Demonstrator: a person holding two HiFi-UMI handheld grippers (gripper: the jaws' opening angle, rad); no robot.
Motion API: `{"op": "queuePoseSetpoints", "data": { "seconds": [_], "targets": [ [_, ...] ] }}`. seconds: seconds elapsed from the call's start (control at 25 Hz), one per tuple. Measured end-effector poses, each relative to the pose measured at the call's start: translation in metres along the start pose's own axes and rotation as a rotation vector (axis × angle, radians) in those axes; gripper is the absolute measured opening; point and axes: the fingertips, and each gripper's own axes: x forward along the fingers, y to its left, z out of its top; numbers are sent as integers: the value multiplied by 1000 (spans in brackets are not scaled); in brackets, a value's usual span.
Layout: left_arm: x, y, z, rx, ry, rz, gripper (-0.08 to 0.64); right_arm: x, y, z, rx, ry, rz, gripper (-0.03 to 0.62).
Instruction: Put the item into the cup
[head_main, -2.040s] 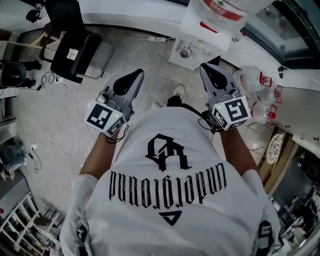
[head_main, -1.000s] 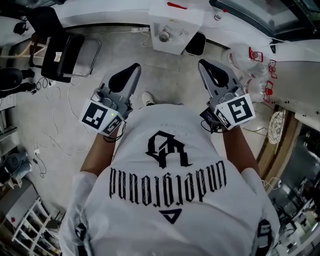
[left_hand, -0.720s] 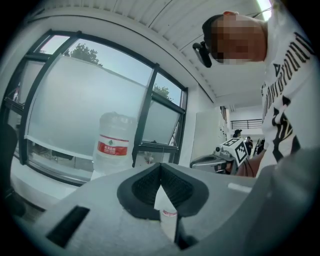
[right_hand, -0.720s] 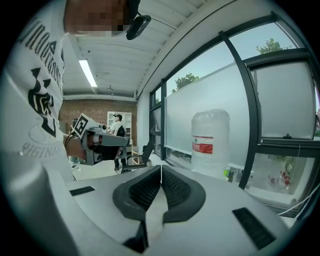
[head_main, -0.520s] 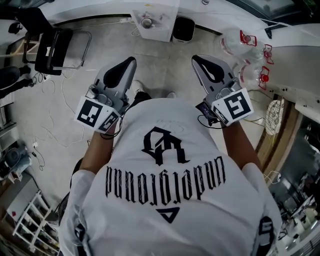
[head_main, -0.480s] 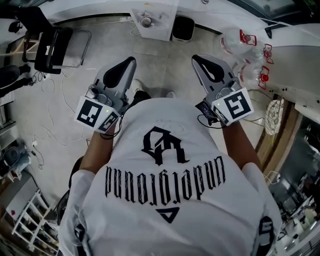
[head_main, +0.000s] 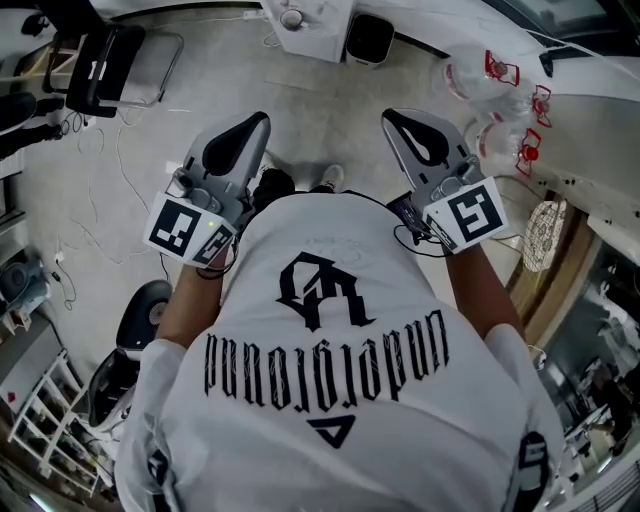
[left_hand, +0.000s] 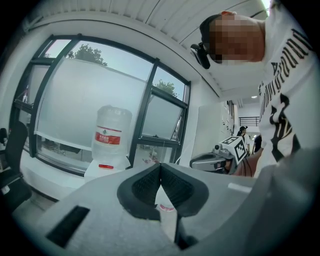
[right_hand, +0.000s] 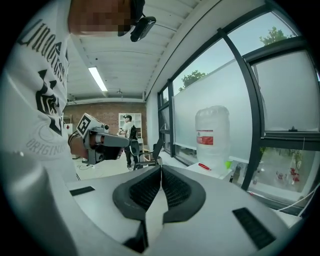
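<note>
The person stands on a pale floor (head_main: 330, 110) facing a white water dispenser (head_main: 300, 18), which sits at the top edge of the head view. The white printed shirt (head_main: 330, 370) fills the lower half of that view.

The left gripper (head_main: 258, 122) is held out in front of the chest and points toward the dispenser from its left-hand side. In the left gripper view its two dark ribbed pads (left_hand: 172, 185) are pressed together, with nothing between them. Beyond them the dispenser's large clear bottle (left_hand: 112, 132) with a red label stands before a dark-framed window (left_hand: 90, 95).

The right gripper (head_main: 392, 116) is held level with the left and points the same way from the dispenser's right-hand side. Its pads (right_hand: 175, 190) also meet at the tip, and it holds nothing. In its own view the same bottle (right_hand: 212, 132) shows to the right of the jaws.

A black chair (head_main: 100, 60) stands well to the left of the dispenser. Clear jugs with red handles (head_main: 500, 90) lie on the floor to the dispenser's right.

Neither the item nor the cup can be made out in any view.
</note>
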Motion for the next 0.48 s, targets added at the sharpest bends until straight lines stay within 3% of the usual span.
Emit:
{"op": "queuePoseSetpoints", "data": {
  "seconds": [0.48],
  "targets": [
    [-34, 3, 14, 22, -41, 11, 15, 6, 39, 11, 1, -31, 15, 20]
  ]
}}
